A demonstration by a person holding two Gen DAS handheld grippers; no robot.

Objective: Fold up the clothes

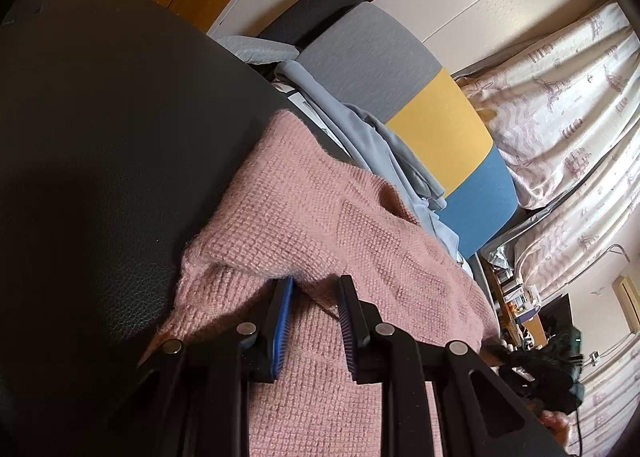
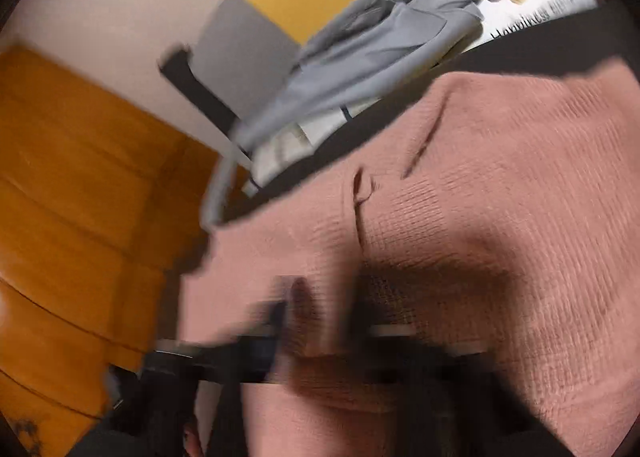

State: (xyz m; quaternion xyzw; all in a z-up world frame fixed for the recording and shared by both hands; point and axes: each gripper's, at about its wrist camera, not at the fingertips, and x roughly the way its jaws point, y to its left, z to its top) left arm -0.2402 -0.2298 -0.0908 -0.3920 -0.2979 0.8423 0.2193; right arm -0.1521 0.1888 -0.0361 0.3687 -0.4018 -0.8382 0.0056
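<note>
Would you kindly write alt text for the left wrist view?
The left gripper pinches a fold of a pink knitted sweater lying on a black leather surface. Behind it lie a pale blue garment and a grey, yellow and blue panel.

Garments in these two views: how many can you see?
2. The pink knitted sweater lies on the black surface, under both grippers. The grey-blue garment is bunched behind it, beside the coloured cushion. Others may be hidden underneath.

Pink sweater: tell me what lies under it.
The pink sweater lies on a black leather-like surface, visible around its edges. Whatever sits directly beneath the knit is covered. Beyond it lies a pale blue garment.
</note>
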